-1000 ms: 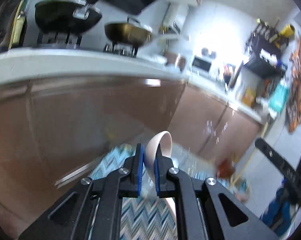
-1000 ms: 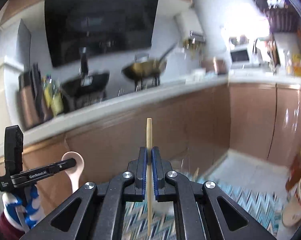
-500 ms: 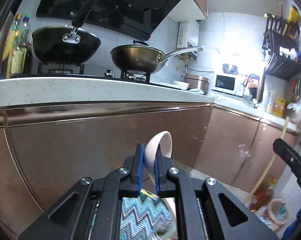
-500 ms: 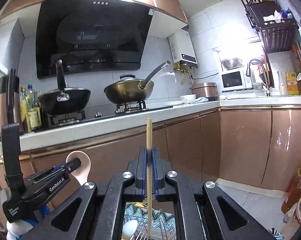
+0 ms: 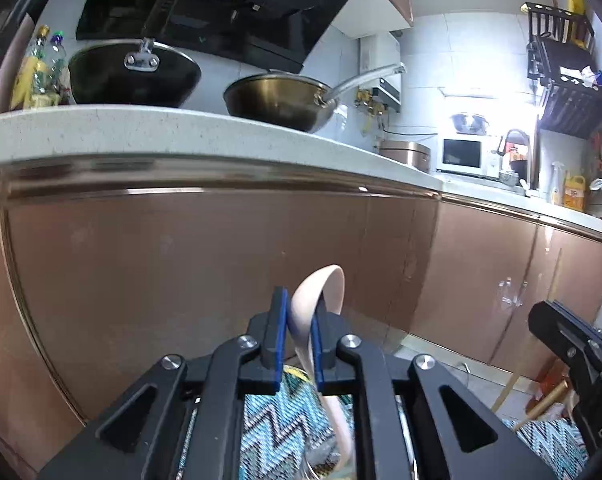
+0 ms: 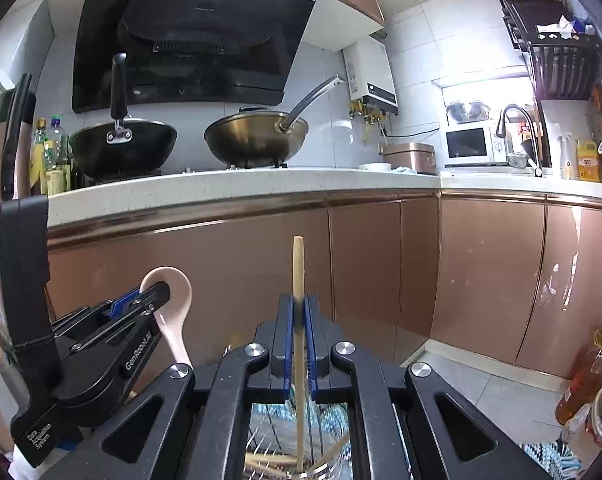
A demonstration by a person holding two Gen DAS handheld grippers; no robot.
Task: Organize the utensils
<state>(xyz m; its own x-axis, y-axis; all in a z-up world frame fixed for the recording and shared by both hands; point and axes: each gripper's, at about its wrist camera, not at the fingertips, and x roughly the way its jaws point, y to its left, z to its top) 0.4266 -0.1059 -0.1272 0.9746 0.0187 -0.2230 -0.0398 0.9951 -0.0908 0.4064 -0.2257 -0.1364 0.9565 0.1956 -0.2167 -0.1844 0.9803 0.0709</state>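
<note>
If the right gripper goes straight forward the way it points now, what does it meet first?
Most likely the brown cabinet door under the counter. No object stands between the right gripper, shut on a chopstick, and that door, though depth is unclear.

glossy copper cabinets (image 6: 381, 264), wood chopstick (image 6: 298, 264) (matt)

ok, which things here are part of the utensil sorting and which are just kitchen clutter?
In the job:
- pink spoon, clamped in the left gripper
- wooden chopstick, clamped in the right gripper
- wire holder below, with more sticks in it

Just lying about:
- black wok
- brass wok
- microwave
- oil bottle on the floor
</note>
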